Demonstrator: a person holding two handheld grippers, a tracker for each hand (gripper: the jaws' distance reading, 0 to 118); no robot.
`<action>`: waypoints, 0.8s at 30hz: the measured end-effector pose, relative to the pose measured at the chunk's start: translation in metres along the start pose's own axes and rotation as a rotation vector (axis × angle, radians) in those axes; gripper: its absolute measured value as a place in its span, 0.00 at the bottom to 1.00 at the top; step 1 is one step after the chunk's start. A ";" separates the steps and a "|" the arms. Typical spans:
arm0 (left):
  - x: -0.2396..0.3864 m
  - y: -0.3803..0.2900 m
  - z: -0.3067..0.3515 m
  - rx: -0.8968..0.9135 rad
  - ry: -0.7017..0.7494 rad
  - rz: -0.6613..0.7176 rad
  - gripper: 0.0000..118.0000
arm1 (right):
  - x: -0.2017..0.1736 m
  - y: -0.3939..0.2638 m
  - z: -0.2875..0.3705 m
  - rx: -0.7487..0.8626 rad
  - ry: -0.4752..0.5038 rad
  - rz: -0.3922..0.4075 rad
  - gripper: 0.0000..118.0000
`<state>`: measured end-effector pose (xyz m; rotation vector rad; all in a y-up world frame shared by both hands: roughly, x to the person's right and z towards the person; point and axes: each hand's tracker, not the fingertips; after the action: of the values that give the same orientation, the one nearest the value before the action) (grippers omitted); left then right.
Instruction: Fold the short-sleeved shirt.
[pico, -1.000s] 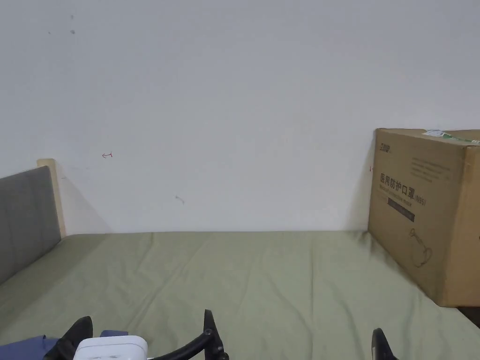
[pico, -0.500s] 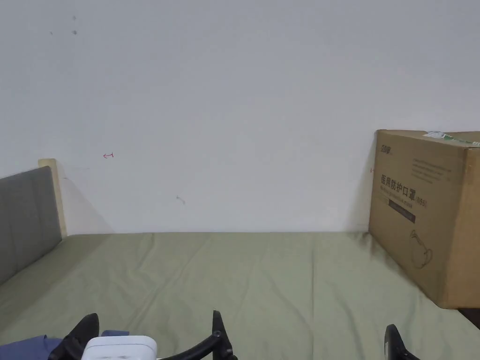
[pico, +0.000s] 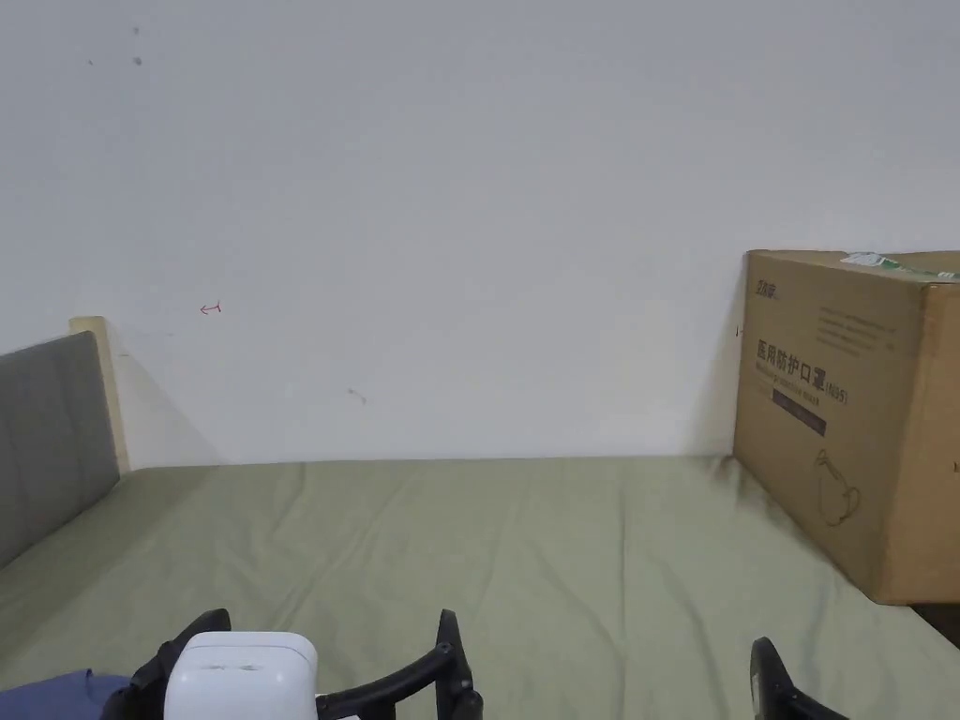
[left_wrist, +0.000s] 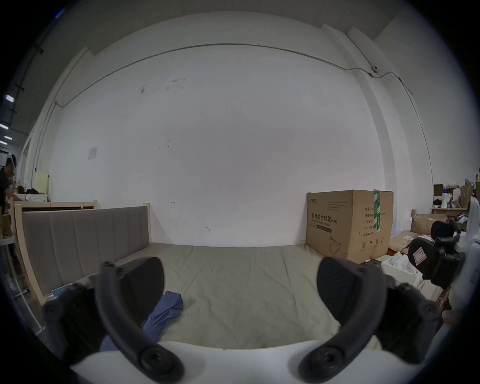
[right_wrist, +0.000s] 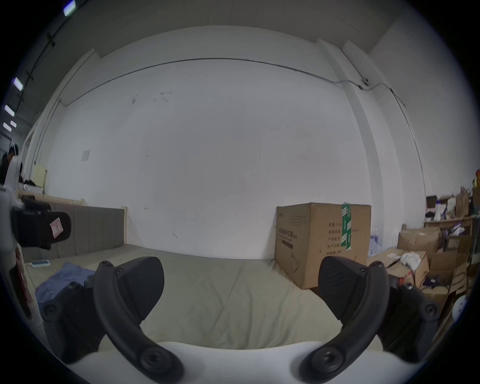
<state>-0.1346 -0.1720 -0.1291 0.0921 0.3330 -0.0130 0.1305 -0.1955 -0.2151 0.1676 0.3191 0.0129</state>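
The short-sleeved shirt (left_wrist: 166, 309) is blue and lies crumpled on the near left part of the green bed sheet (pico: 562, 562). It also peeks in at the bottom left corner of the head view as the shirt (pico: 56, 689), and the right gripper view has the shirt (right_wrist: 65, 275) at its left. My left gripper (left_wrist: 240, 283) hovers open over the bed just right of the shirt, with nothing between its jaws. My right gripper (right_wrist: 241, 283) is open and empty too, farther right. In the head view the left gripper (pico: 328, 647) stands at the bottom edge.
A large cardboard box (pico: 853, 412) stands on the bed's right end against the white wall. A grey padded headboard (pico: 47, 431) closes the left end. A small flat device (left_wrist: 61, 289) lies by the headboard. Boxes and clutter (right_wrist: 415, 259) fill the floor to the right.
My left gripper has risen slightly and shifted a little right in the head view. The shirt lies where it was.
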 end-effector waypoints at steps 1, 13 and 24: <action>0.000 0.001 0.001 0.002 0.001 0.001 0.88 | 0.002 0.002 0.000 -0.006 0.004 -0.024 0.97; 0.005 -0.008 -0.011 -0.031 0.050 -0.053 0.00 | 0.023 0.002 -0.014 -0.070 -0.049 -0.052 0.00; -0.062 -0.012 0.003 -0.091 0.198 -0.033 0.00 | -0.020 -0.002 -0.038 -0.112 0.059 -0.060 0.00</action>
<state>-0.1920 -0.1847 -0.1068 -0.0027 0.5320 -0.0219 0.0991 -0.1918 -0.2449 0.0466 0.3813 -0.0236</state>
